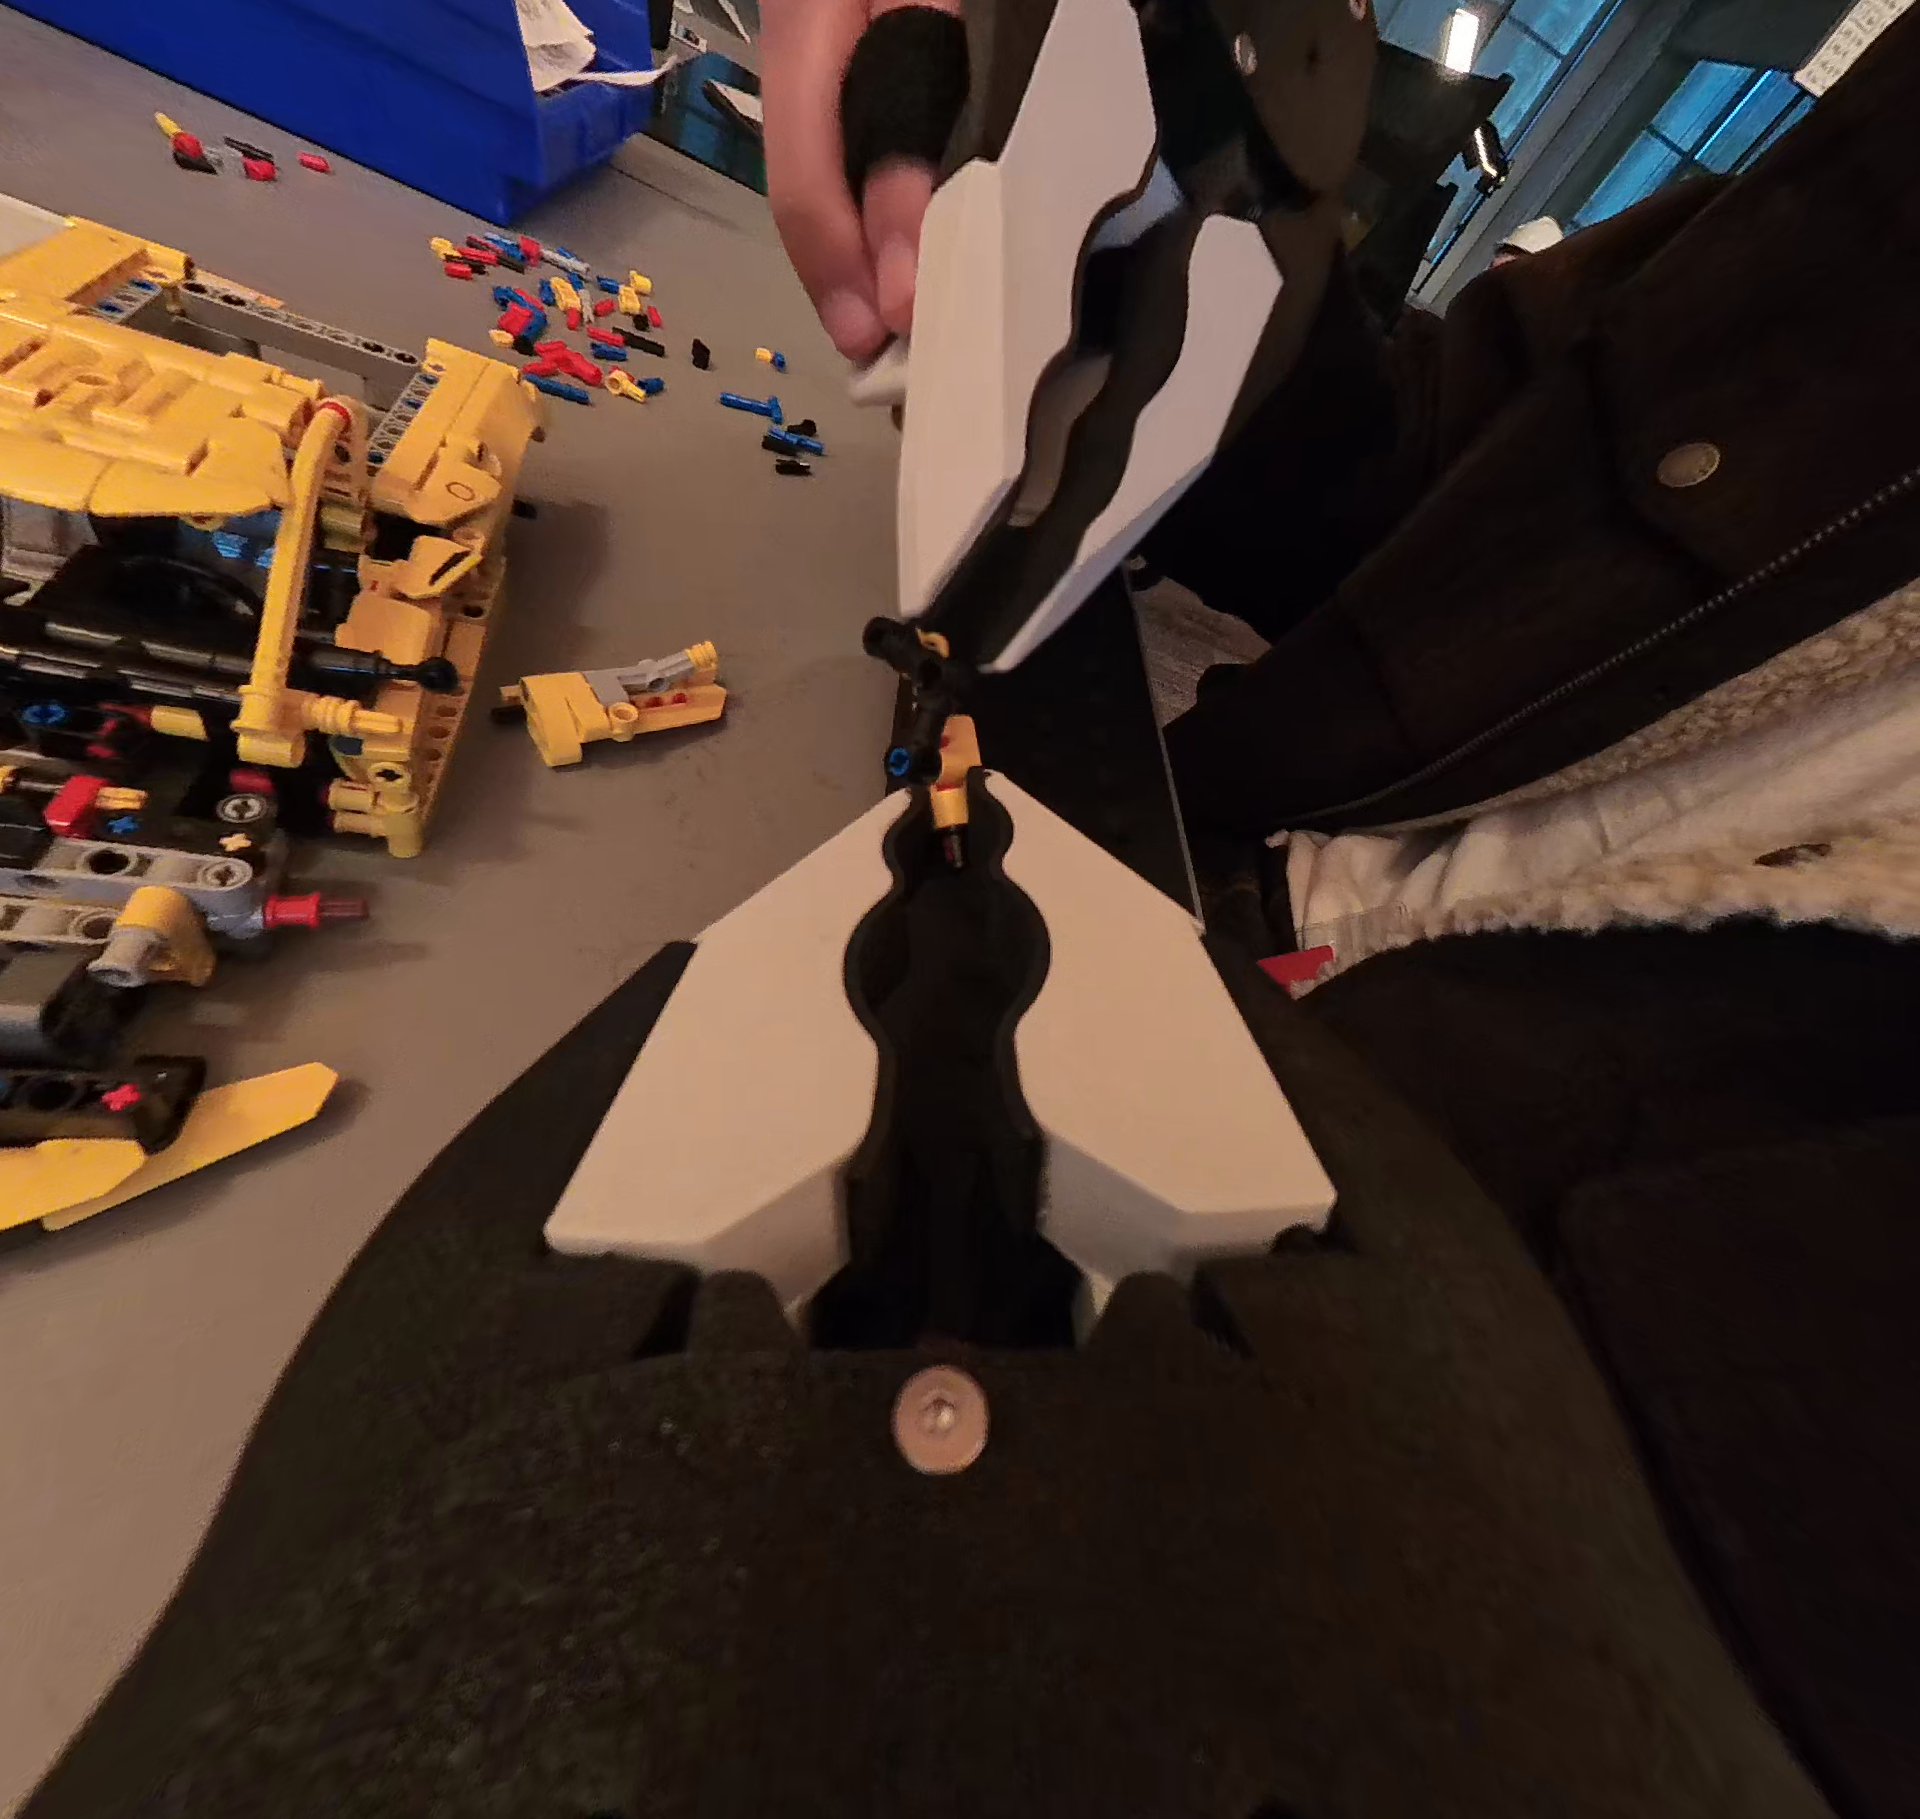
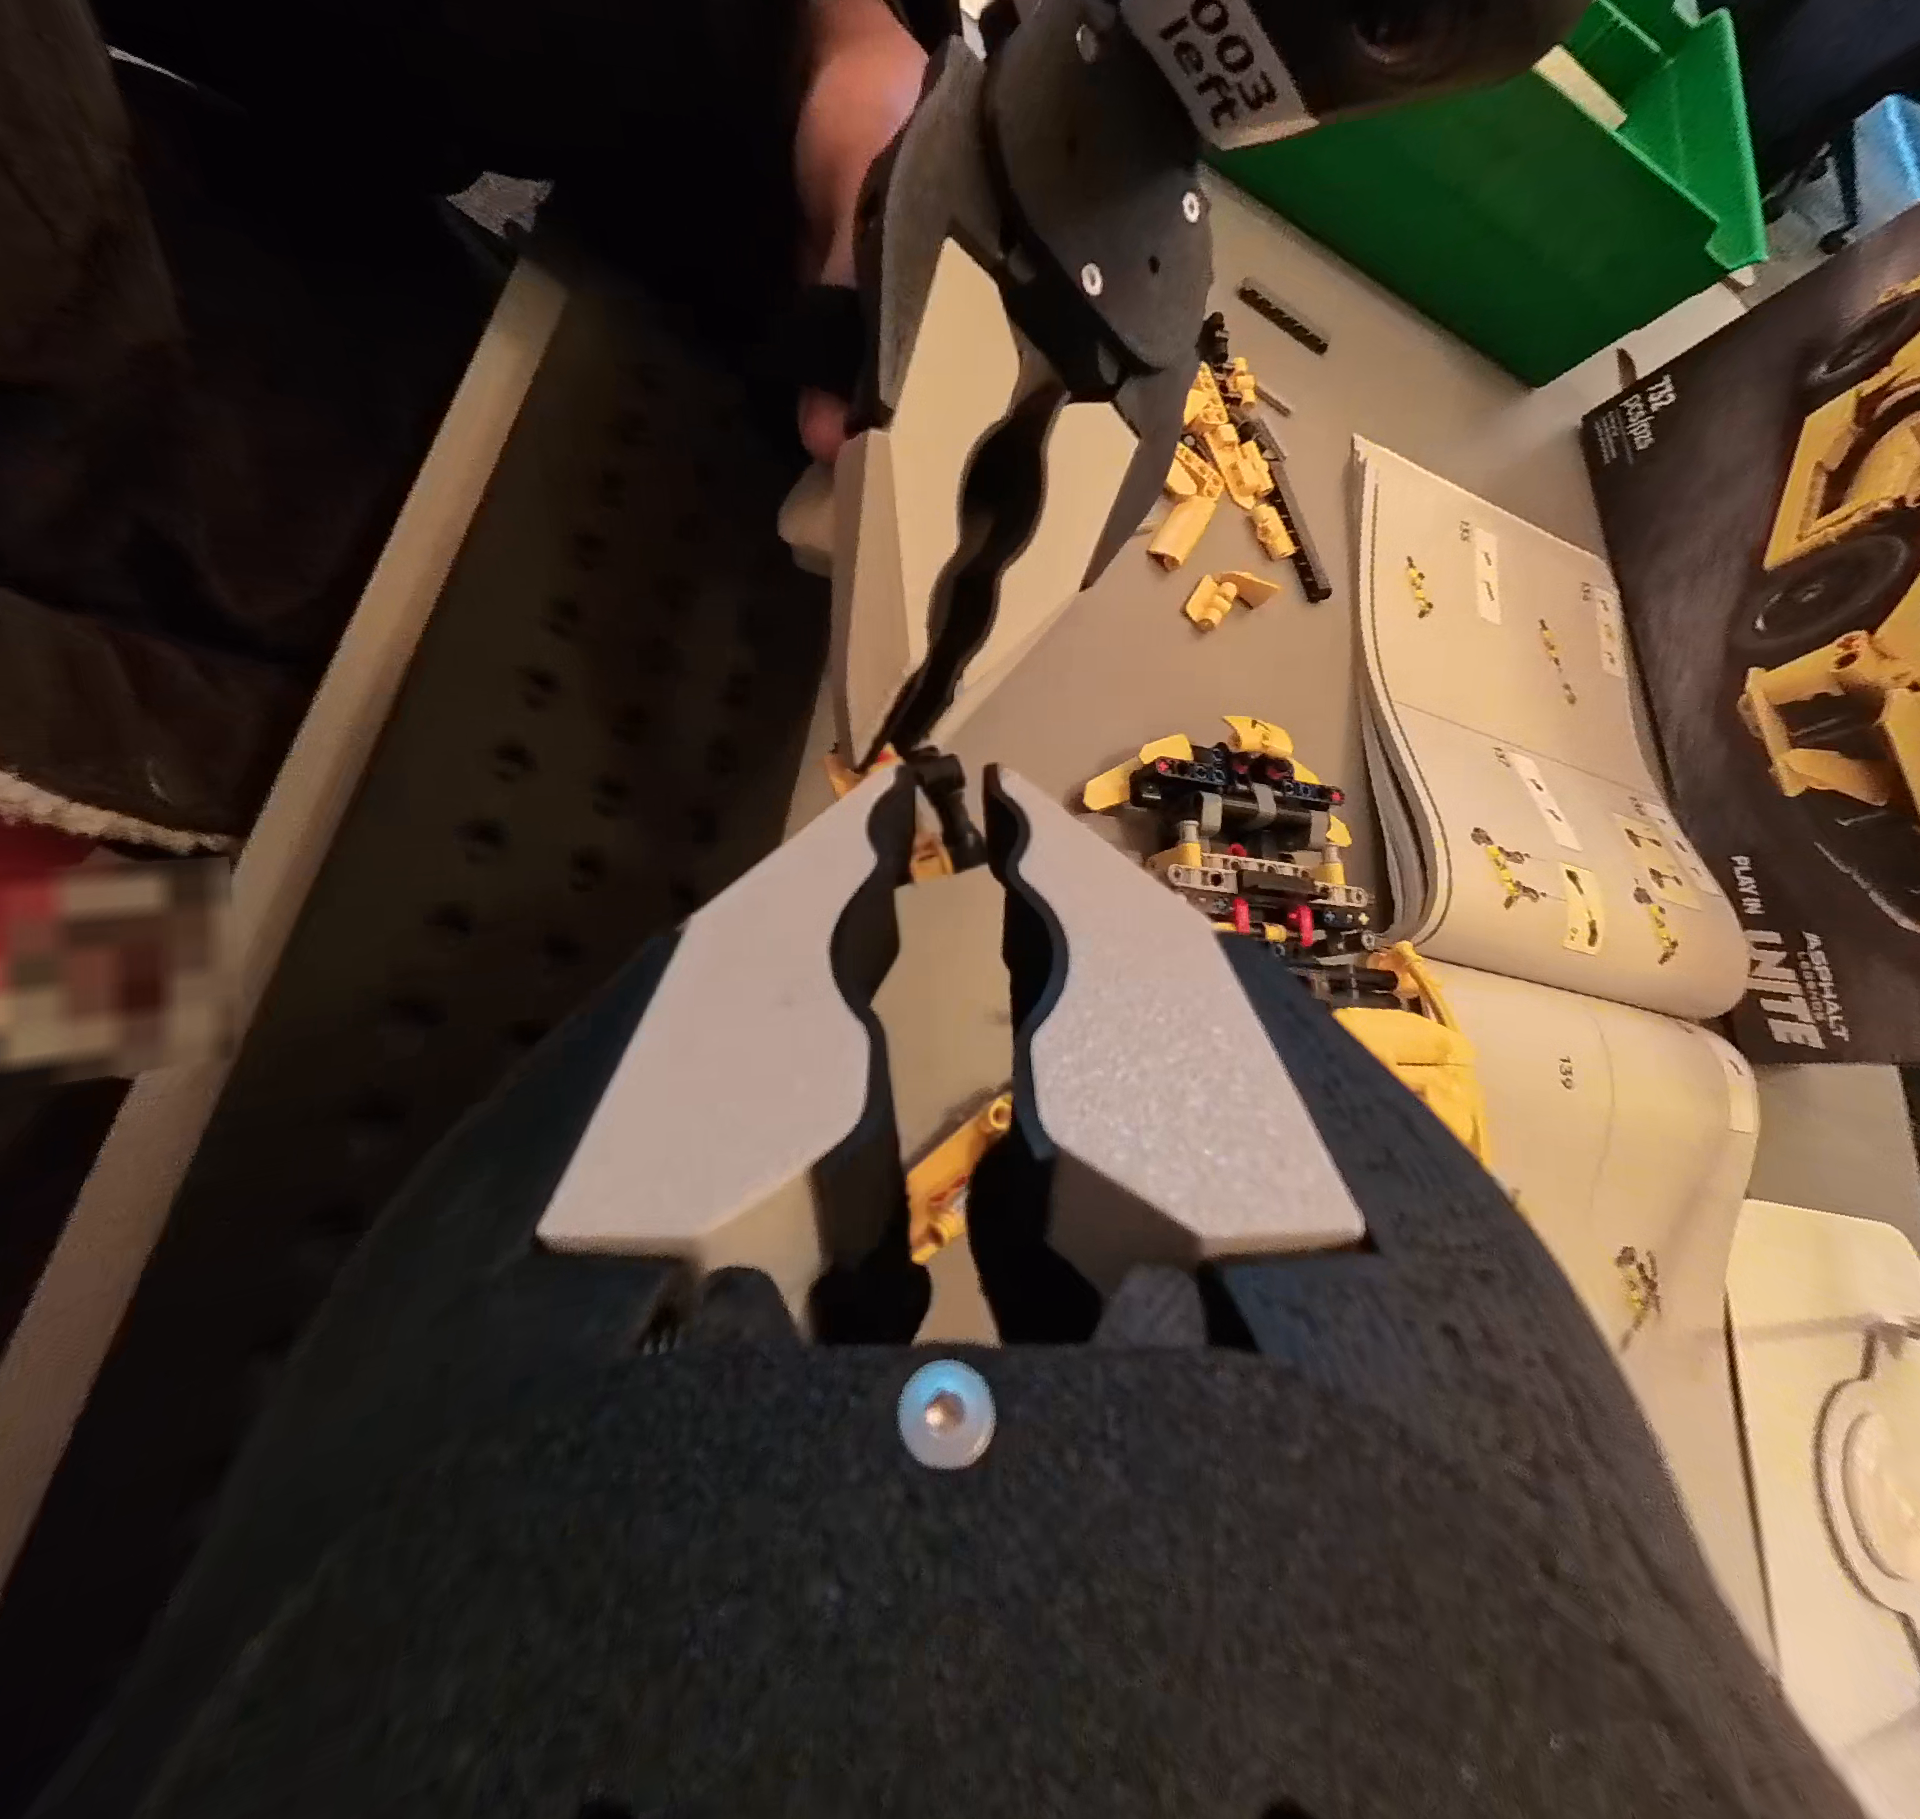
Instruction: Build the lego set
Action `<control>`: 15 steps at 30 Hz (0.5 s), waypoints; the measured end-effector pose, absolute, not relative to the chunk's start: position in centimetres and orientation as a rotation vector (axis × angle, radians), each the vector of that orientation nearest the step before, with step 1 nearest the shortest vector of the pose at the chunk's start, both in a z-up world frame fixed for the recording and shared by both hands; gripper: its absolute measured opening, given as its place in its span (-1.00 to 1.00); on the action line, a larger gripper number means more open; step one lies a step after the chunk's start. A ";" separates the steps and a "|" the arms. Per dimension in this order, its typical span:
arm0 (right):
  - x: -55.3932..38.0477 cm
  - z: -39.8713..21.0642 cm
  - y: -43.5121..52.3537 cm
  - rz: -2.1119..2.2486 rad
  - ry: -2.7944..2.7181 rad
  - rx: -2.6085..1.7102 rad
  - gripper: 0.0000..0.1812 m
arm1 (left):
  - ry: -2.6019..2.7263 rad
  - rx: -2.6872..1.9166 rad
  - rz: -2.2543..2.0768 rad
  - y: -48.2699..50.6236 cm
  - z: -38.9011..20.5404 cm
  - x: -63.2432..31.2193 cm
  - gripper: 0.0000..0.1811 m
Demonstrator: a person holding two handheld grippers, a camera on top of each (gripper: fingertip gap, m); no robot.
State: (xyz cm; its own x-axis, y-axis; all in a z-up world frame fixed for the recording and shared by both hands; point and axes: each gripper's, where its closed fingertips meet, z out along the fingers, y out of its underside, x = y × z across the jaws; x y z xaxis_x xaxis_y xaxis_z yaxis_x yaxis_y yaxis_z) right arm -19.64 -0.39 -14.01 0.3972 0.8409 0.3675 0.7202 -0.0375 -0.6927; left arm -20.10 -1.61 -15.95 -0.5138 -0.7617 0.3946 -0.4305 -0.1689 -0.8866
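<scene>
Yellow-black lego piece [image 1: 940,730] clenched between left fingers [image 1: 883,834] and right fingers [image 1: 935,626].

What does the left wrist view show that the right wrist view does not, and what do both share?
Only the left wrist view shows the blue bin and the scattered red, blue and black pins. Only the right wrist view shows the open instruction booklet, the green bin and the set's box. Both show the left gripper and right gripper meeting on a small black-and-yellow piece.
</scene>
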 end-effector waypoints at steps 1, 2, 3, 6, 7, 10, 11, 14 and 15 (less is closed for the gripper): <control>-19.8 -14.0 -0.6 0.185 -1.361 -1.792 -0.85 | 1.824 -1.367 -1.740 -1.7 -15.9 -20.1 -0.93; -19.9 -14.1 -0.7 0.192 -1.368 -1.793 -0.84 | 1.829 -1.363 -1.743 -1.7 -15.9 -20.2 -0.93; -20.0 -14.2 -0.7 0.196 -1.374 -1.795 -0.84 | 1.833 -1.360 -1.740 -1.8 -15.9 -20.2 -0.93; -20.3 -14.7 -0.8 0.206 -1.393 -1.793 -0.87 | 1.862 -1.344 -1.731 -2.1 -16.1 -20.3 -0.93; -20.3 -14.8 -0.8 0.212 -1.397 -1.794 -0.89 | 1.867 -1.340 -1.731 -2.2 -16.1 -20.4 -0.93; -20.1 -15.0 -0.6 0.215 -1.396 -1.802 -0.91 | 1.855 -1.351 -1.729 -2.0 -16.1 -20.3 -0.93; -20.0 -14.9 -0.6 0.238 -1.388 -1.817 -0.91 | 1.843 -1.350 -1.734 -1.9 -16.0 -20.3 -0.93; -19.8 -14.5 -0.7 0.407 -1.302 -1.839 -0.93 | 1.795 -1.311 -1.759 -1.7 -15.2 -20.4 -0.92; -19.7 -14.3 -0.7 0.459 -1.265 -1.826 -0.93 | 1.778 -1.292 -1.753 -1.6 -14.9 -20.4 -0.92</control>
